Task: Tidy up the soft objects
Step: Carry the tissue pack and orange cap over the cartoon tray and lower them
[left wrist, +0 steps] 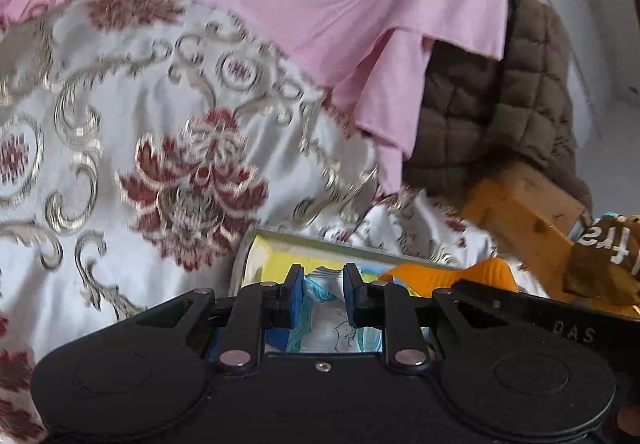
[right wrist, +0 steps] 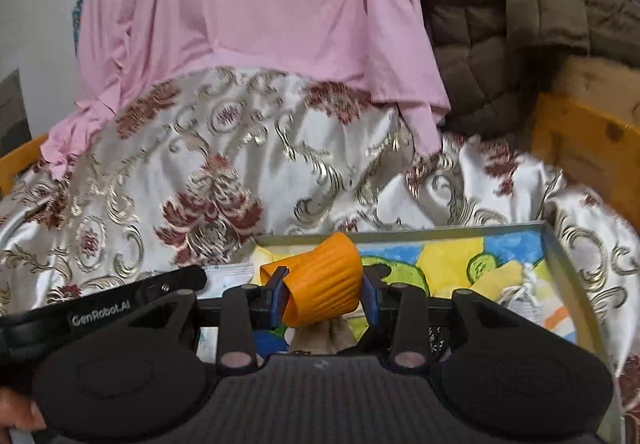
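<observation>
Above the tray (right wrist: 556, 244) on the patterned bedspread (right wrist: 224, 180), the right gripper (right wrist: 326, 290) fingers pinch an orange ribbed cup (right wrist: 324, 284) while the left gripper (left wrist: 323, 294) fingers clamp a plastic packet (left wrist: 328, 308), so both seem mid-carry and next need a drop spot.

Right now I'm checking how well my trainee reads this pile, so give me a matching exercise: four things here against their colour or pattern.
Things:
1. ribbed cup
2. draped cloth
3. quilted blanket
4. bedspread

Looks:
A. brown
B. white with red and gold flowers
C. orange
D. plain pink

Pairs: 1-C, 2-D, 3-A, 4-B
</observation>
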### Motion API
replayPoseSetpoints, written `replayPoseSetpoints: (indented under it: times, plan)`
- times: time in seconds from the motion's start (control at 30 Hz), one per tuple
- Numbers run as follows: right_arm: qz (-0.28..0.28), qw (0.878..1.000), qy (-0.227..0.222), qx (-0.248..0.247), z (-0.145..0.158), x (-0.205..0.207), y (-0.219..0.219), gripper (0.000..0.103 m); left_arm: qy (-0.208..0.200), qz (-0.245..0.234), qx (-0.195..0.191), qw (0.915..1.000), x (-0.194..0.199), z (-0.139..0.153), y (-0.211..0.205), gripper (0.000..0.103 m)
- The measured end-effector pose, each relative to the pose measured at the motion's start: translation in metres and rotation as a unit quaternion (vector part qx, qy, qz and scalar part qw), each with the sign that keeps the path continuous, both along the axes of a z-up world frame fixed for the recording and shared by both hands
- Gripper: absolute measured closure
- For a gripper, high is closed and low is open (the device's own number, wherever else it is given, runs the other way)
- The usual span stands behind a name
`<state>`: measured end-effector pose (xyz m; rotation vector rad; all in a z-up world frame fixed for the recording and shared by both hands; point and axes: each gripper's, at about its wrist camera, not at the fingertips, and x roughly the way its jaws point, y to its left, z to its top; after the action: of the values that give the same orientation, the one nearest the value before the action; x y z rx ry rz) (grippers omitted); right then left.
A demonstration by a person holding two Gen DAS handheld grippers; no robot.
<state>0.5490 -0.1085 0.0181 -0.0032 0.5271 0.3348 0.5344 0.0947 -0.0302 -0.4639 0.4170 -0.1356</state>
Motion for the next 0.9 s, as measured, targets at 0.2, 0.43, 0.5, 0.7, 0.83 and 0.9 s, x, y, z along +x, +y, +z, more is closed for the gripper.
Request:
replayPoseSetpoints:
  times: [0.2,0.43,0.5,0.7,0.83,0.9]
  plan:
    - [-0.005,1.0,0.023,-0.004,-0.012,0.01,-0.004,0.061,0.02,0.003,0.003,0.9998,0.008,-0.015,-0.001,0.08]
    - [-0.011,0.999,0.032,-0.008,-0.016,0.006,-0.009,0.057,0.028,0.01,0.036,0.9989,0.008,-0.013,-0.008,0.08]
    - [-0.013,0.999,0.035,-0.005,-0.015,0.005,-0.011,0.055,0.032,0.012,0.052,0.998,0.008,-0.011,-0.011,0.08]
    - [-0.021,0.999,0.035,-0.008,-0.012,-0.001,-0.017,0.05,0.039,0.012,0.078,0.9961,0.004,-0.004,-0.018,0.066]
    - [-0.027,0.999,0.032,-0.008,-0.007,-0.008,-0.024,0.046,0.042,0.015,0.094,0.9946,-0.002,0.001,-0.023,0.053]
    - [-0.029,0.999,0.03,-0.012,-0.004,-0.013,-0.028,0.044,0.042,0.015,0.098,0.9942,-0.007,0.003,-0.026,0.047]
